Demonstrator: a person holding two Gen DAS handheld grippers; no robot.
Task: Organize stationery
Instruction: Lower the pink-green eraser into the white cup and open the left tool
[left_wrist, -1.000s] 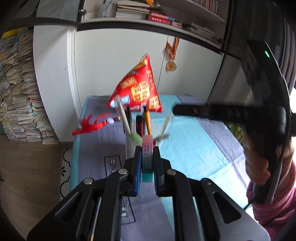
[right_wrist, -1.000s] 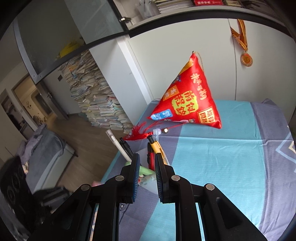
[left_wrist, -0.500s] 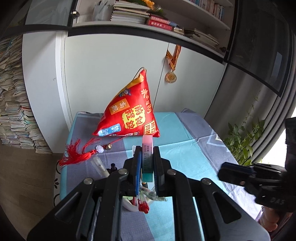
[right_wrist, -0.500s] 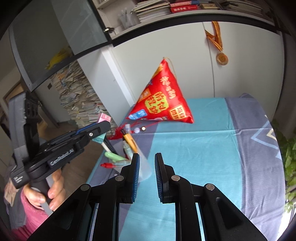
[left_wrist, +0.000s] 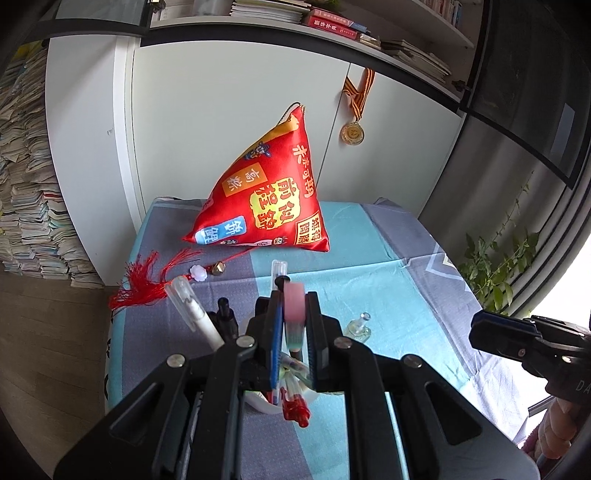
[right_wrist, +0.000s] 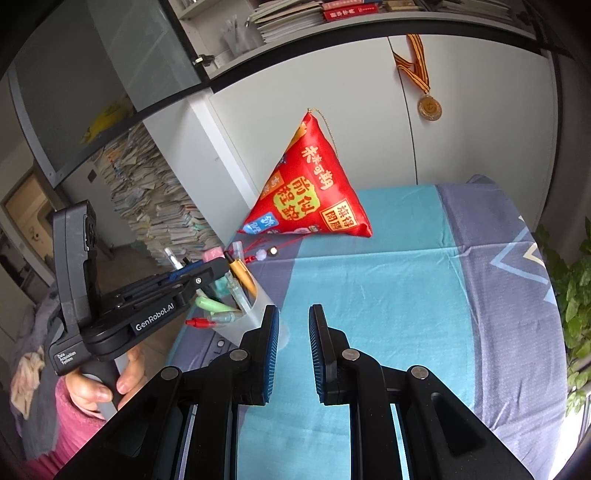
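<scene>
My left gripper (left_wrist: 294, 295) is shut on a pink and green eraser (left_wrist: 294, 314) and holds it right above a translucent pen cup (right_wrist: 264, 314) with several pens, among them a white pen (left_wrist: 197, 317) and a red-capped pen (left_wrist: 295, 410). In the right wrist view the left gripper (right_wrist: 218, 266) hangs over the cup with the eraser (right_wrist: 213, 254) at its tip. My right gripper (right_wrist: 291, 321) is open and empty, just right of the cup above the cloth. It also shows at the right edge of the left wrist view (left_wrist: 480, 328).
A red printed pyramid cushion (left_wrist: 269, 206) with a red tassel (left_wrist: 144, 280) sits at the back of the blue-grey tablecloth (right_wrist: 406, 295). A small clear glass bottle (left_wrist: 358, 326) stands right of the cup. White cabinets and book stacks lie behind.
My left gripper moved over the pen cup with the eraser and lowered toward it. My right gripper pulled back to the right and opened wider.
</scene>
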